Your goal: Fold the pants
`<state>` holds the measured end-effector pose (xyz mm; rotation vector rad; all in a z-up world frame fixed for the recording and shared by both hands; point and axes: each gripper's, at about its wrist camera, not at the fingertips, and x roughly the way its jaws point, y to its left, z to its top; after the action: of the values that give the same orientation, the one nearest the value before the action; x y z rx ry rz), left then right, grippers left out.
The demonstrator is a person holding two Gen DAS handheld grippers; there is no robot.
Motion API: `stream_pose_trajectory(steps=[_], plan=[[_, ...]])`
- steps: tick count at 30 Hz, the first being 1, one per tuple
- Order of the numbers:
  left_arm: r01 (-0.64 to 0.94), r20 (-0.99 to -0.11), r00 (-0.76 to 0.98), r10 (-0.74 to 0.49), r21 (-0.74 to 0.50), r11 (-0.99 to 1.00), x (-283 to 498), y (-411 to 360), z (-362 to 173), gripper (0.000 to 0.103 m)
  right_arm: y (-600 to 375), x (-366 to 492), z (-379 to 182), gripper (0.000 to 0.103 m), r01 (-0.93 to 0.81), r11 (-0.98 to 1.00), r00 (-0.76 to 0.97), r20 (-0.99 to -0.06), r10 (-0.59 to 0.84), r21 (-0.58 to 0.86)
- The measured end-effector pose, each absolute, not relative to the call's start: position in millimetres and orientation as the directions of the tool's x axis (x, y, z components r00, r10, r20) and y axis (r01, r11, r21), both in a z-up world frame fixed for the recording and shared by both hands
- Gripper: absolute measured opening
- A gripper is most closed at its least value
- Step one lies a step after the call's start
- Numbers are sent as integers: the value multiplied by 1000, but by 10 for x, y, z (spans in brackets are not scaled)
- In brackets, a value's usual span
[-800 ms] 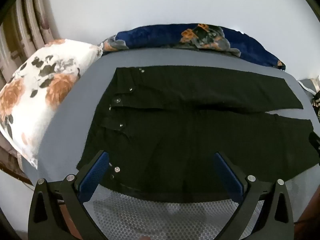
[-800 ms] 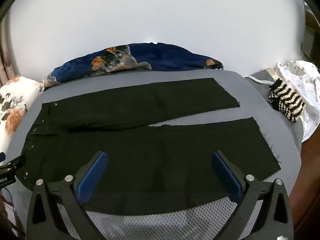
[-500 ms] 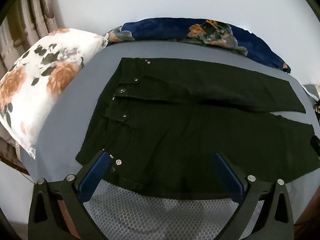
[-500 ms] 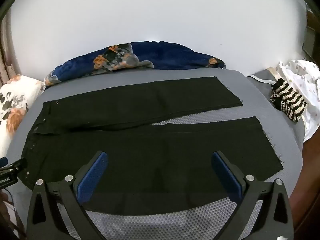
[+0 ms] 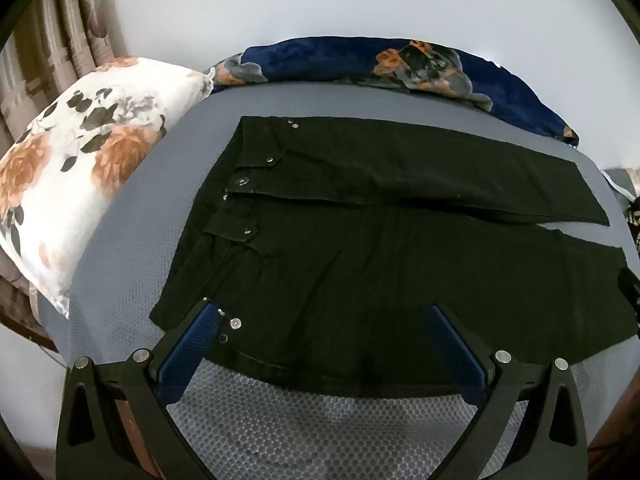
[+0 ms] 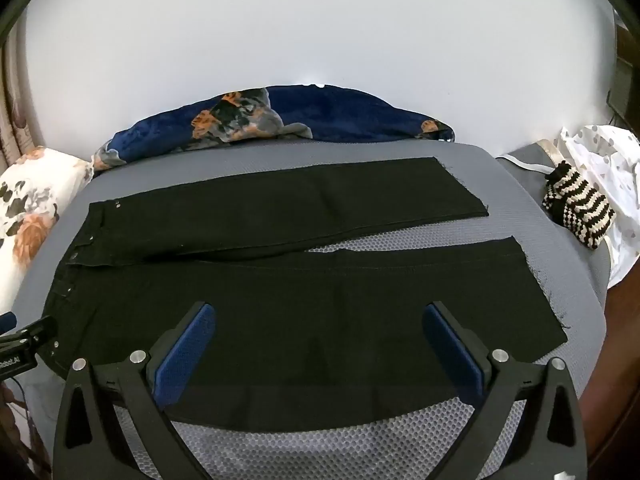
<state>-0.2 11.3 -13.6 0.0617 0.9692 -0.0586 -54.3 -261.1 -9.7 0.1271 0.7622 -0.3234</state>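
Note:
Black pants (image 5: 360,248) lie flat on a grey mesh-covered bed (image 5: 132,216), waistband with metal buttons to the left, both legs stretched to the right. In the right wrist view the pants (image 6: 280,304) show both legs with a gap of grey between them near the hems. My left gripper (image 5: 320,312) hangs open above the near waist and hip area, nothing between its blue pads. My right gripper (image 6: 320,312) hangs open above the near leg, also holding nothing. The left gripper's tip (image 6: 28,340) shows at the left edge of the right wrist view.
A white floral pillow (image 5: 68,176) lies left of the waistband. A navy floral blanket (image 5: 400,64) is bunched along the far edge against the white wall. At the right lie a black-and-white striped knit item (image 6: 580,216) and a white dotted cloth (image 6: 608,160). Curtains (image 5: 48,40) hang at the far left.
The left wrist view has shifted: the pants and pillow now sit slightly further right and lower in frame. The right wrist view has tilted slightly. Both grippers stay open.

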Motion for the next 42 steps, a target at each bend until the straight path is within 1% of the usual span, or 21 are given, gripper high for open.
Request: stream_pose_trajectory(steps=[25, 42], plan=[[86, -826, 563, -26, 27, 996, 27, 67, -184, 103, -2605, -553, -41, 103, 351, 936, 682, -679, -272, -23], [86, -828, 560, -23, 30, 996, 35, 80, -203, 103, -2607, -513, -115, 103, 363, 930, 650, -700, -295, -54]])
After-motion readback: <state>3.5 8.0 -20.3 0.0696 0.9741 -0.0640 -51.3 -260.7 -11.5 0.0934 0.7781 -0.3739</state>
